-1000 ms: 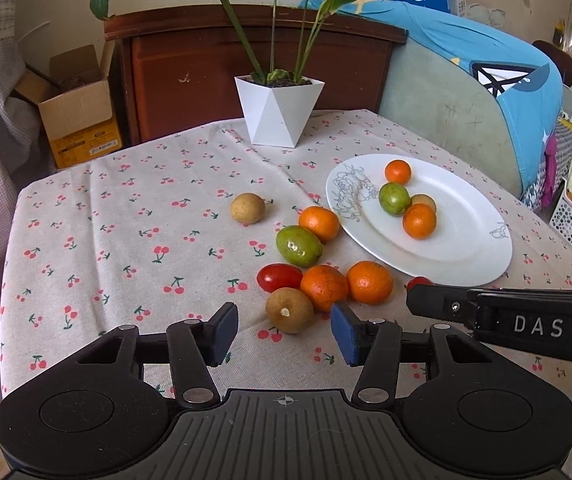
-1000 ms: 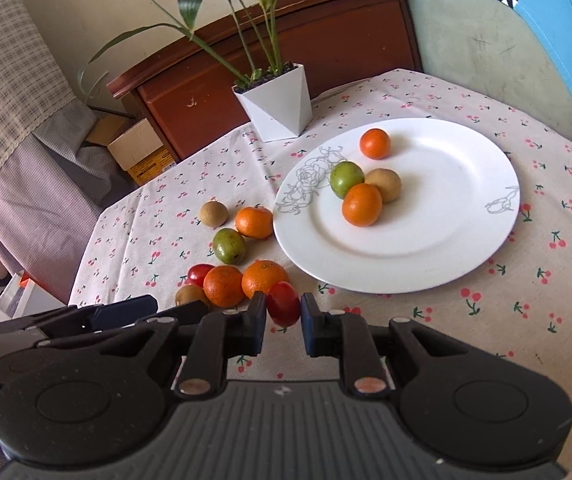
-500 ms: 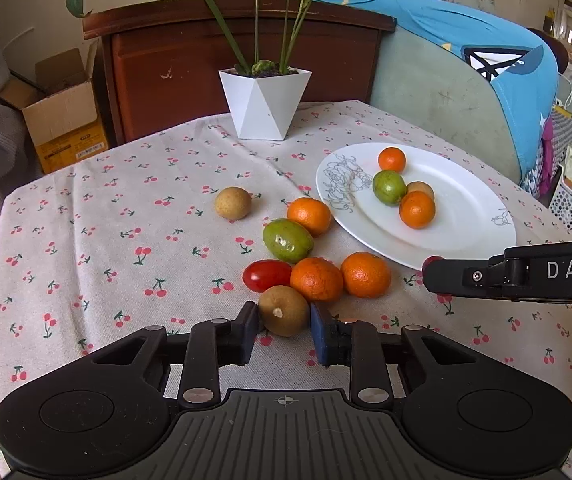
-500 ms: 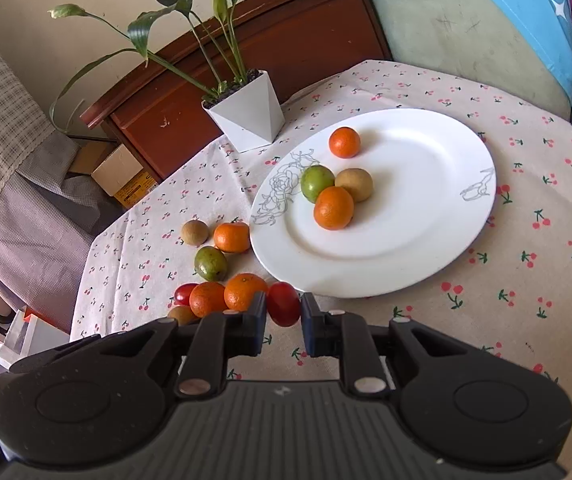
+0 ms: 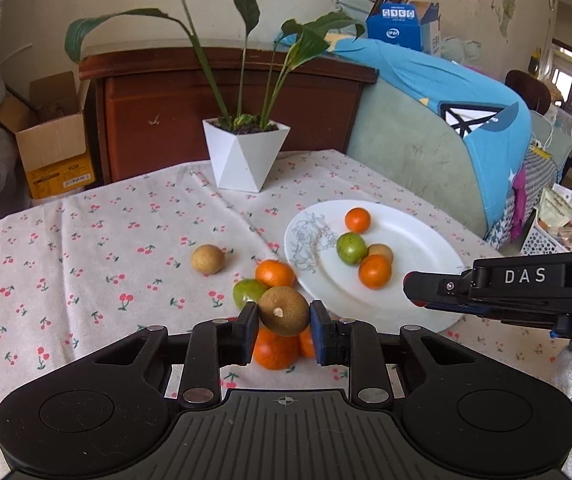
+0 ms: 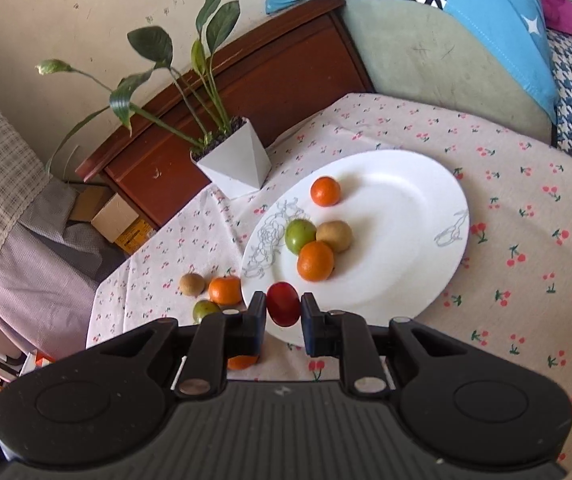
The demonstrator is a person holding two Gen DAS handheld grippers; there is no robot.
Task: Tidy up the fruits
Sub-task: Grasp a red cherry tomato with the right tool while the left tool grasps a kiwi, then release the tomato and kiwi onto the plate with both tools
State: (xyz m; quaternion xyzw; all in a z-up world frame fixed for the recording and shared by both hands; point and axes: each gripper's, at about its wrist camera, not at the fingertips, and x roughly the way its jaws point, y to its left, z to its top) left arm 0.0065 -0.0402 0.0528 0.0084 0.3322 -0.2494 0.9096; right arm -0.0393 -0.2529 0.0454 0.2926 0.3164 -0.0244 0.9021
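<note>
Two grips hold fruit — the left gripper pinches a brown fruit above the loose oranges, the right gripper pinches a red tomato at the white plate's seven-o'clock rim; four fruits lie on the plate.

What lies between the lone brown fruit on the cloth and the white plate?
In the left wrist view, an orange lies between the brown fruit and the plate, close against its rim.

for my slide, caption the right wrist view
Right tool holding a red tomato above the plate rim.
</note>
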